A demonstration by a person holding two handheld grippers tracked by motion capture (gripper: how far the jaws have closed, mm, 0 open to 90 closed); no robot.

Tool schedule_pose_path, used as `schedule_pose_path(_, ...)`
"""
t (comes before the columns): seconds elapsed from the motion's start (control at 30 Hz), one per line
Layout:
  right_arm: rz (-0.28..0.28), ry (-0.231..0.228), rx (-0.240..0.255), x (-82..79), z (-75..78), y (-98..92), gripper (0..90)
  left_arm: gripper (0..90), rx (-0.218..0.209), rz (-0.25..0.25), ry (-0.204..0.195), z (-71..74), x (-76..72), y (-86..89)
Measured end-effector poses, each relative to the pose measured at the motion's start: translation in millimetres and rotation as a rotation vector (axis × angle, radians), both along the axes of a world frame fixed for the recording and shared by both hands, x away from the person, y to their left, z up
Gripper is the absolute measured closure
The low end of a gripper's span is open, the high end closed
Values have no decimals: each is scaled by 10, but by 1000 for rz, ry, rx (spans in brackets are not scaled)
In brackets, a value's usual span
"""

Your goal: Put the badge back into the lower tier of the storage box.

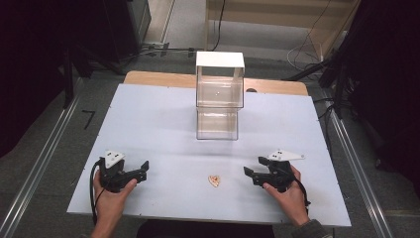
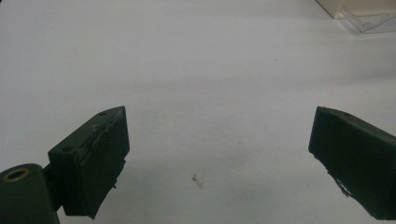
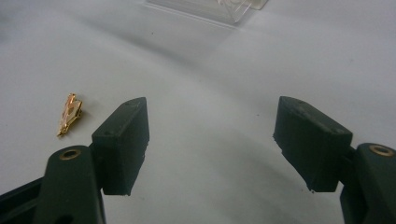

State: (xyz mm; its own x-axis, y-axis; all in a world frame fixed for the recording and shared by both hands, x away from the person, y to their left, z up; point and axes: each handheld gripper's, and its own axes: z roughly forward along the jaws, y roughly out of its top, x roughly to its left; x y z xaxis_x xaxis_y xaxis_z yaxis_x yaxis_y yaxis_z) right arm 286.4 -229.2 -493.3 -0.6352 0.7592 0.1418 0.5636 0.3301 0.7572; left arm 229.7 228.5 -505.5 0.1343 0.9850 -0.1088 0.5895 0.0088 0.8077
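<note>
A small gold-coloured metal piece [image 1: 214,180], pointed and shiny with an orange glint, lies on the matte white table [image 1: 158,124] at the lower middle of the high view, between the two grippers. The left gripper [image 1: 143,171] and right gripper [image 1: 247,172], blocky and black, both rest with jaws wide apart, holding nothing. A clear plastic box [image 1: 218,106] with a white top stands at upper centre.

A pale table [image 1: 148,114] is carrying a clear box [image 1: 218,106] at its far middle and a small gold clip [image 1: 214,180] lying near the front edge.
</note>
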Motion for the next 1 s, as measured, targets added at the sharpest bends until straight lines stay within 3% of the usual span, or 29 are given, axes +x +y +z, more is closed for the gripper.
schedule_pose_path(1.0,47,9,-10,2,-34,231,249,56,-2,-7,3,-1,0,2)
